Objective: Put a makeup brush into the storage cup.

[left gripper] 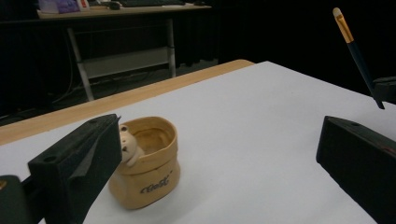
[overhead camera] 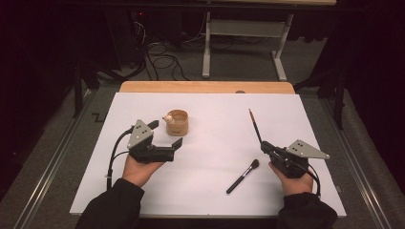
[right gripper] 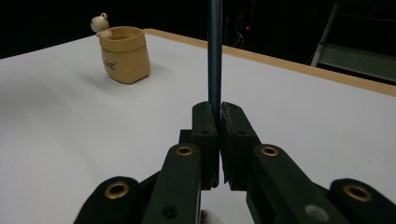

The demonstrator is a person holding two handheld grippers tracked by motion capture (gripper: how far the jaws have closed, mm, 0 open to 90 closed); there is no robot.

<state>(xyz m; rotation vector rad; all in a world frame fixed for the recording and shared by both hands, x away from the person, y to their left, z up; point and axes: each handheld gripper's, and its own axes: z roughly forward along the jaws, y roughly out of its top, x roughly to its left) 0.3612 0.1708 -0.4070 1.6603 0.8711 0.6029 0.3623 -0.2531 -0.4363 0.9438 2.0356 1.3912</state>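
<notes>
On the white tabletop (overhead camera: 205, 186), the left gripper (overhead camera: 165, 138) sits with its jaws spread wide, empty, just beside a tan sack-shaped cup (overhead camera: 177, 122) with a small bear figure (overhead camera: 167, 117) at its rim. The right gripper (overhead camera: 264, 145) pinches a thin dark brush (overhead camera: 254, 125) that points away from the person. A black makeup brush (overhead camera: 242, 176) lies flat between the hands, near the right one.

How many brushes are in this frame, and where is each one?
2. A thin brush is clamped between the right gripper's fingers, bristles pointing away from the person. A black makeup brush lies on the white table just left of that gripper. None looks hidden.
</notes>
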